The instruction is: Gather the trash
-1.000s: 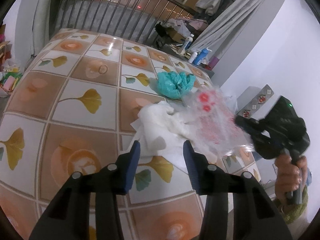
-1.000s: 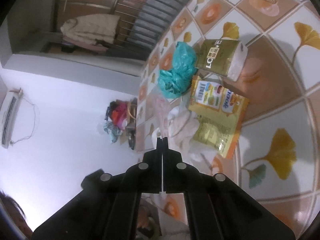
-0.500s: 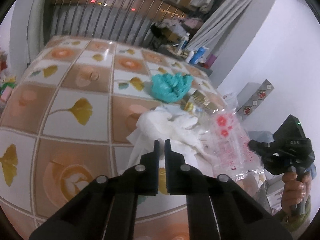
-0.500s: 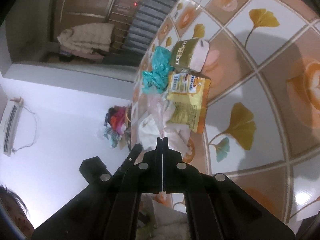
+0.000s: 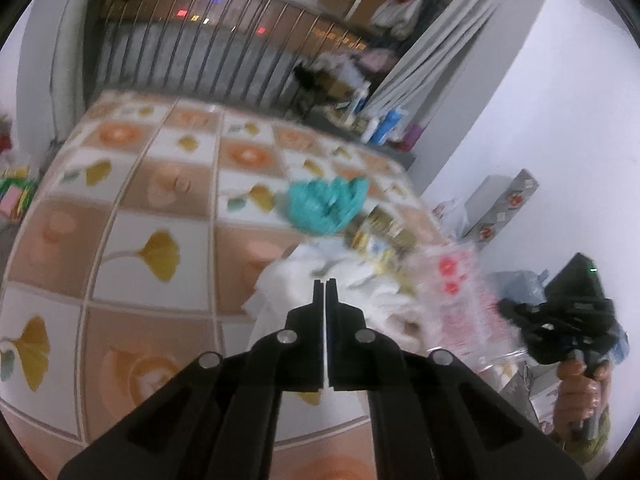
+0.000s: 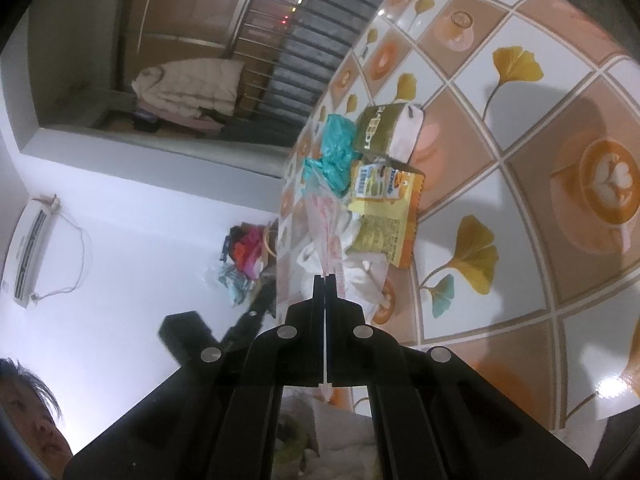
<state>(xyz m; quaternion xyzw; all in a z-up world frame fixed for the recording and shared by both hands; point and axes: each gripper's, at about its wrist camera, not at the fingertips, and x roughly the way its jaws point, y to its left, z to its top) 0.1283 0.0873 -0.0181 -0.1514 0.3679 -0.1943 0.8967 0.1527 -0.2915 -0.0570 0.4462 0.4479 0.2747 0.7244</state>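
A pile of trash lies at the table's right edge. In it are crumpled white tissue paper [image 5: 288,284], a teal plastic bag [image 5: 326,208], a yellow snack wrapper [image 6: 384,216] and a green tissue pack [image 6: 384,132]. My left gripper [image 5: 325,282] has its jaws nearly together on the near edge of the white paper, a thin white sliver showing between the pads; the jaws are opening very slightly. My right gripper [image 6: 325,278] is shut on a clear plastic bag with red print [image 6: 326,224], which stretches from its tips to the pile. That bag [image 5: 452,300] hangs between the pile and the right gripper [image 5: 508,312].
The table [image 5: 132,240] wears a cloth of orange and white squares with yellow leaves. A railing [image 5: 208,60] runs behind it, with bottles [image 5: 384,128] at the far corner. A white wall [image 5: 540,100] and boxes [image 5: 500,204] stand to the right. A hand [image 5: 580,392] holds the right gripper.
My left gripper's jaws have gone from wide apart to closed on the white paper. The right gripper has drawn back along the table edge, pulling the clear bag taut.
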